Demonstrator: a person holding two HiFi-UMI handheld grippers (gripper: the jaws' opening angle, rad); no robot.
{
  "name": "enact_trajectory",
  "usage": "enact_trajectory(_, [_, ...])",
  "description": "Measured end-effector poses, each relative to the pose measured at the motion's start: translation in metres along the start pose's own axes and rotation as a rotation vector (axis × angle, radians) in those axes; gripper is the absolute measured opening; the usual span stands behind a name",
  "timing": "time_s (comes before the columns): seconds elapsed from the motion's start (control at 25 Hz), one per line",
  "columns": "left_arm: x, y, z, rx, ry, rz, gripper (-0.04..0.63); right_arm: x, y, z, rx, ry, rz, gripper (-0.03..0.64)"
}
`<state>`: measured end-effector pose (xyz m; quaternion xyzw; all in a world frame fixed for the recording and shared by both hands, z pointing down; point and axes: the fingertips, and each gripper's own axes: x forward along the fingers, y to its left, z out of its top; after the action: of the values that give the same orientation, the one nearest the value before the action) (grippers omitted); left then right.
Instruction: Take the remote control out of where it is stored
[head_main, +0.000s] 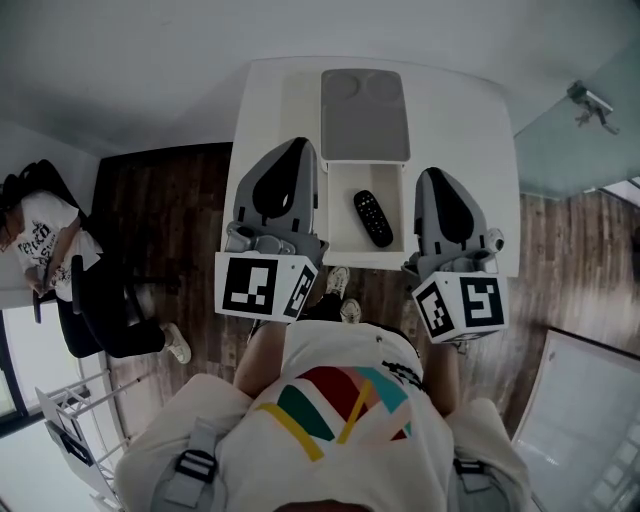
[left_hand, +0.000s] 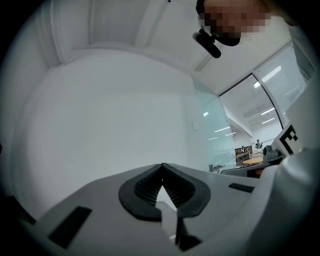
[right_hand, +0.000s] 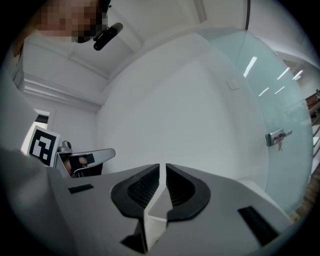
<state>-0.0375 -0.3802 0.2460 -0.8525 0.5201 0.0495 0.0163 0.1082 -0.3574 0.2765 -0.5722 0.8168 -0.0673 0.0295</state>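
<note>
The person wore a white T-shirt (head_main: 300, 350) with a print of red, teal and yellow stripes (head_main: 335, 405) and small black lettering beside it. Grey webbing straps (head_main: 205, 435) with plastic buckles (head_main: 195, 466) ran over both shoulders. The left gripper (head_main: 299, 146) and right gripper (head_main: 428, 176) had smooth pale grey shells, rounded and tapering toward the tips, each with a dark teardrop-shaped recess on top. Each carried a white cube (head_main: 264, 286) printed with black square markers. The jaws bore black ribbed pads (left_hand: 147, 187), and black rectangular slots (left_hand: 70, 226) were cut into the shells.
</note>
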Motion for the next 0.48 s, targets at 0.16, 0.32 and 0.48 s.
enact_trajectory(0.16, [0.012,0.016,-0.012,-0.024,0.018,0.003,0.008,0.023,0.004,-0.013,-0.032,0.044,0.013,0.127])
enact_trajectory(0.32, [0.024,0.025,-0.025,-0.045,0.044,0.001,0.008,0.044,0.006,-0.032,-0.048,0.099,0.023,0.369])
enact_trajectory(0.48, [0.029,0.031,-0.044,-0.064,0.093,0.002,0.008,0.057,0.012,-0.075,-0.053,0.251,0.057,0.387])
